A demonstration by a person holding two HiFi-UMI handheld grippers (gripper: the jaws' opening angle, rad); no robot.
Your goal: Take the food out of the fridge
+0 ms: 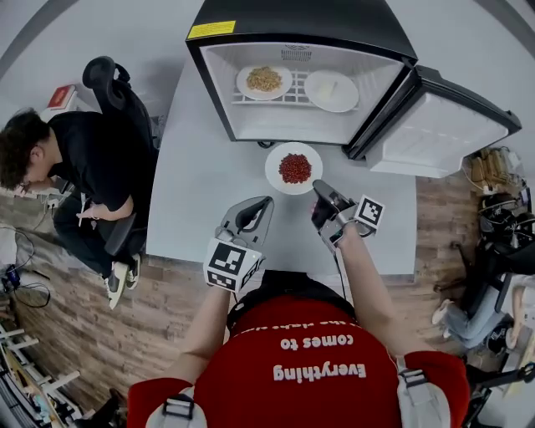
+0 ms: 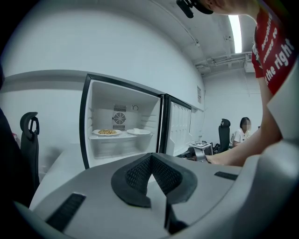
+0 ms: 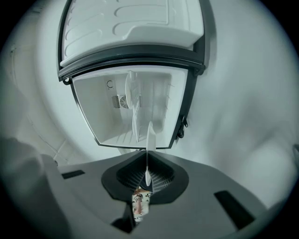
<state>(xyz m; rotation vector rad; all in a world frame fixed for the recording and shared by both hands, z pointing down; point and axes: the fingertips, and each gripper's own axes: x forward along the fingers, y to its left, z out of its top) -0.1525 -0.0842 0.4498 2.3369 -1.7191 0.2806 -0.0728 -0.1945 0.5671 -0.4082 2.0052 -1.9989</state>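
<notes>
Red food (image 1: 294, 167) on a white plate (image 1: 272, 167); black-framed white fridge (image 1: 220, 92).

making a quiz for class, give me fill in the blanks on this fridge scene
The fridge door is ___.
___ plates sit on its shelf.
The plate outside holds ___ food.
The right gripper has its fingers shut on that plate's ___.
Missing: open; two; red; rim

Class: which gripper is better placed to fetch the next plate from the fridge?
Left, probably: the left gripper is empty, facing the yellow-food plate; the right gripper is shut on the rim of the red-food plate.
</notes>
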